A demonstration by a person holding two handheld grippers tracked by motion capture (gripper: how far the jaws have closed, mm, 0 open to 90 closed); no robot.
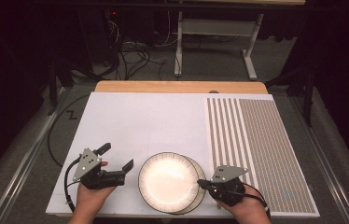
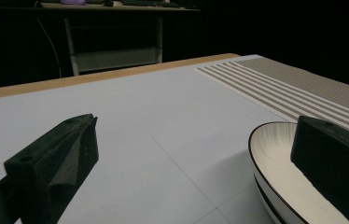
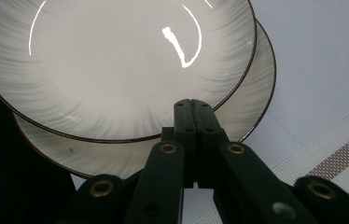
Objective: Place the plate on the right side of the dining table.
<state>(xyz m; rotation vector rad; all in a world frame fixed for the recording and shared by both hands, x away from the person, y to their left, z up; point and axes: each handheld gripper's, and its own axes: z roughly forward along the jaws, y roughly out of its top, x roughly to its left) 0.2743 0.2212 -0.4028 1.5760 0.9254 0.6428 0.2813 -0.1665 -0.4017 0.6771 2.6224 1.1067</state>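
Holding your left gripper (image 1: 116, 157) wide open at lower left, you keep your right gripper (image 1: 199, 184) closed at the right edge of two stacked plates (image 1: 168, 182), low centre.

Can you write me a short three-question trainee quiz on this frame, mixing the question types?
1. True or false: the left gripper has its jaws spread apart.
2. How many plates are stacked on the white board?
3. Multiple choice: the striped placemat lies A) under the plates, B) on the table's right side, beside the plates, C) on the floor.

Key
1. True: its two black jaws stand wide apart, with nothing between them, just left of the stack.
2. Two: the upper plate sits slightly off-centre, so the rim of the lower plate peeks out. The right gripper, jaws closed together, pokes over that edge.
3. B.
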